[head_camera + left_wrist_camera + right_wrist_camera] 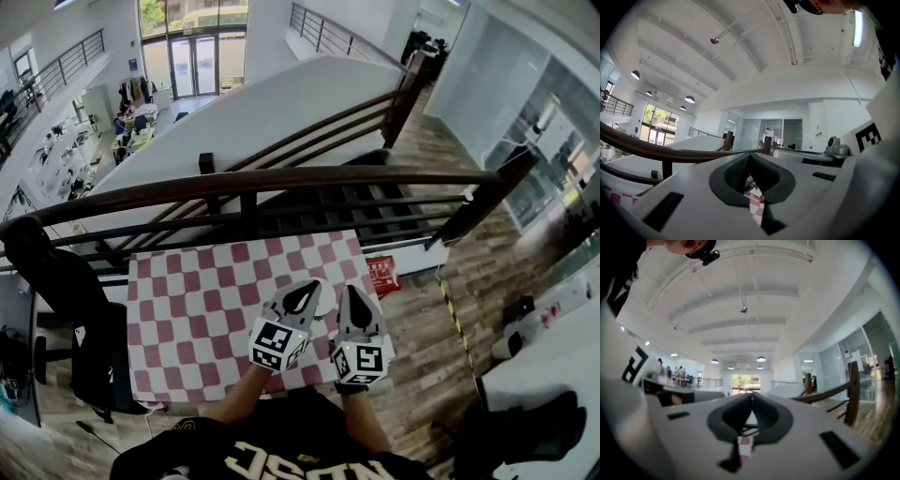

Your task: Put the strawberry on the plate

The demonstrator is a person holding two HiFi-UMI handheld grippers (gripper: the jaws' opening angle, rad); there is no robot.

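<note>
Neither a strawberry nor a plate shows in any view. Both grippers are held side by side over the front right part of a table with a red-and-white checked cloth [197, 309]. My left gripper [300, 298] has its jaws closed tip to tip with nothing between them; in the left gripper view the left gripper [750, 158] points up at the ceiling and a railing. My right gripper [356, 302] is shut too and holds nothing; in the right gripper view the right gripper [751, 398] faces the hall, with a sliver of checked cloth below its tips.
A dark wooden railing [281, 183] runs right behind the table, with a stairwell beyond it. A black chair [66, 300] stands at the table's left. A red sign [382, 275] lies on the wooden floor at the right. A white tabletop [553, 375] sits at the lower right.
</note>
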